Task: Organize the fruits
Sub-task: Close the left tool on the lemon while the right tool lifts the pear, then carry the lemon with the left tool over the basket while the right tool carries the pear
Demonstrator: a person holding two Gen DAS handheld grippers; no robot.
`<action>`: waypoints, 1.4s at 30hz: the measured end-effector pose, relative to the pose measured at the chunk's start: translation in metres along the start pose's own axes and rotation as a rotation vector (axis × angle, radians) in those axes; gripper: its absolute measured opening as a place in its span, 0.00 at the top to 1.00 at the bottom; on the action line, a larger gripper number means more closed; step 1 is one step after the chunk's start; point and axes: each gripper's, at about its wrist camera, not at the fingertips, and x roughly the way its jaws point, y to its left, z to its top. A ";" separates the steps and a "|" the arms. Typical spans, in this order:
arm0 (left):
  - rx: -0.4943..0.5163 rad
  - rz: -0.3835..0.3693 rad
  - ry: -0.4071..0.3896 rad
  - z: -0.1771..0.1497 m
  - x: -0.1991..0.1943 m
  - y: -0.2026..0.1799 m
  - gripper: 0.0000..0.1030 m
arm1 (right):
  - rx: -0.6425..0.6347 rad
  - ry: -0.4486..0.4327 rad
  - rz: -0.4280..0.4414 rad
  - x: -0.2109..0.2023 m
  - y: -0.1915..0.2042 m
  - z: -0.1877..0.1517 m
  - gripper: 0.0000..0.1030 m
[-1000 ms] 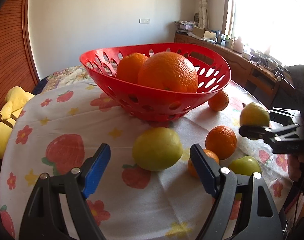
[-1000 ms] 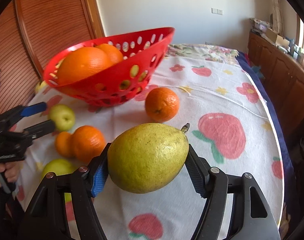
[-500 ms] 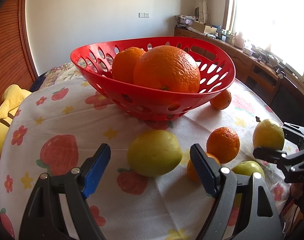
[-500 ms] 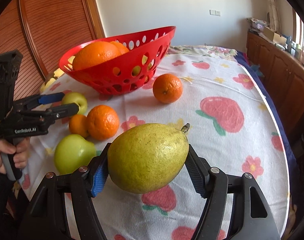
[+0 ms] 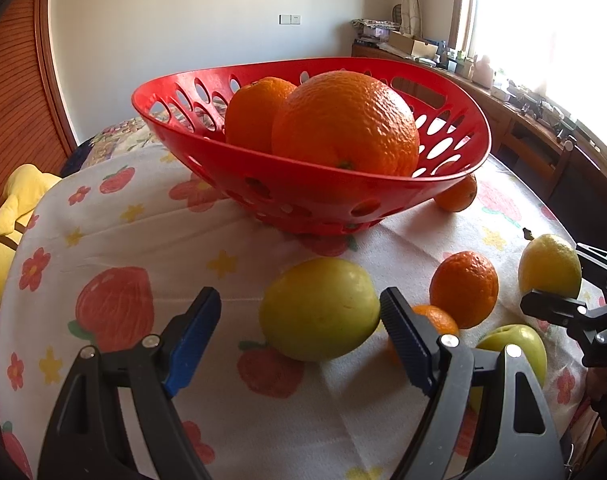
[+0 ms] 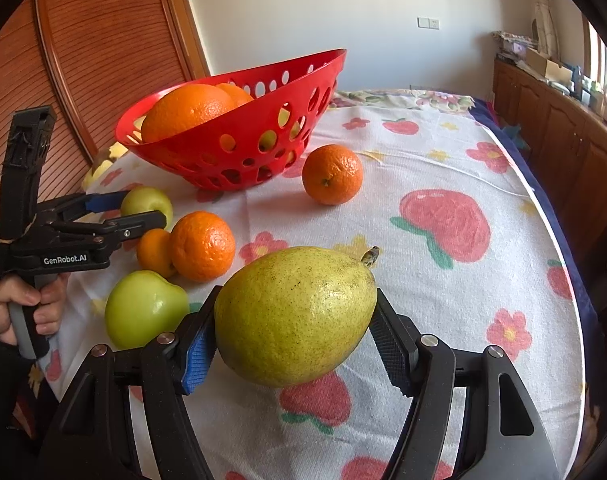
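My right gripper [image 6: 293, 350] is shut on a yellow-green pear [image 6: 295, 316] and holds it above the tablecloth; it also shows in the left wrist view [image 5: 549, 266]. My left gripper [image 5: 299, 320] is open around a green apple [image 5: 319, 308] that lies on the cloth, its right pad touching the apple. A red basket [image 5: 443, 184] with two oranges [image 5: 343, 124] stands behind. Loose on the cloth are a second green apple [image 6: 143, 308] and oranges [image 6: 202, 246] [image 6: 332, 174].
The round table carries a fruit-print cloth [image 6: 443, 184]. A wooden sliding door [image 6: 103, 40] stands at the left, wooden cabinets [image 6: 563, 128] at the right. A yellow soft toy [image 5: 11, 216] lies off the table's left edge.
My right gripper has pulled back from the basket with the pear still in it. My left gripper has moved in closer to the green apple, which now sits against its right pad.
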 end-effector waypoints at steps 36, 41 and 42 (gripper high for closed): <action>0.032 -0.066 -0.172 -0.001 -0.089 -0.008 0.45 | -0.015 -0.002 -0.043 0.002 0.007 -0.002 0.31; 0.053 -0.069 -0.200 0.010 -0.097 -0.008 0.45 | -0.019 -0.021 -0.036 -0.007 0.008 0.006 0.31; 0.056 -0.070 -0.208 0.014 -0.099 -0.008 0.45 | -0.023 -0.030 -0.032 -0.011 0.008 0.010 0.31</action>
